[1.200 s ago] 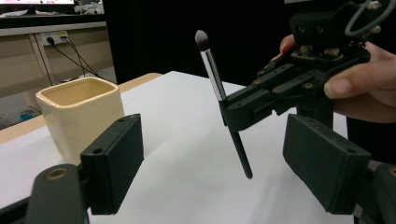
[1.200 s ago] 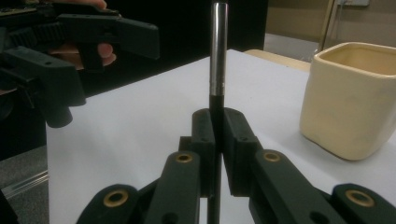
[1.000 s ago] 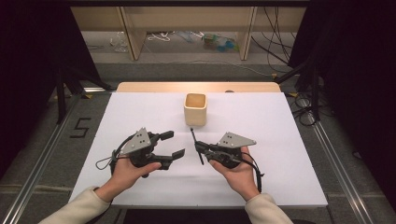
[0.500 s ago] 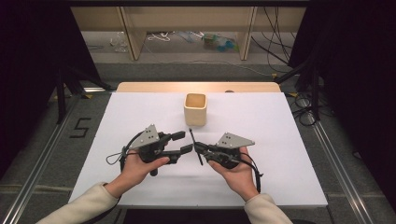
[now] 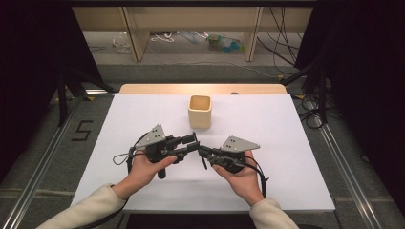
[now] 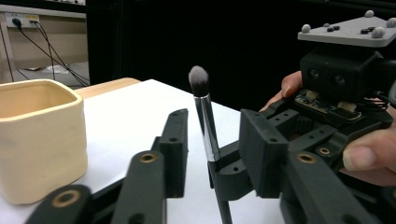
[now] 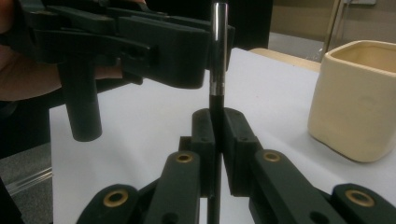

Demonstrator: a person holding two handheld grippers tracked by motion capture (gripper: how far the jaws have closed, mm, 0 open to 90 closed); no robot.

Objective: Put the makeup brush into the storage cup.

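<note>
Grippers meet near the table's middle in the high view: left gripper, right gripper, cream cup beyond. Left gripper view: jaws closing around the makeup brush, not yet touching. Right gripper view: jaws clenched on the handle.

Bright overhead light on the white table, dark surroundings, soft shadows, nearest gripper parts blurred

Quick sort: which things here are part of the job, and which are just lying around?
In the job:
makeup brush, clamped upright in the right gripper
left gripper, jaws closing around the brush
cream cup

Lying about:
cables and clutter on the floor beyond the table
</note>
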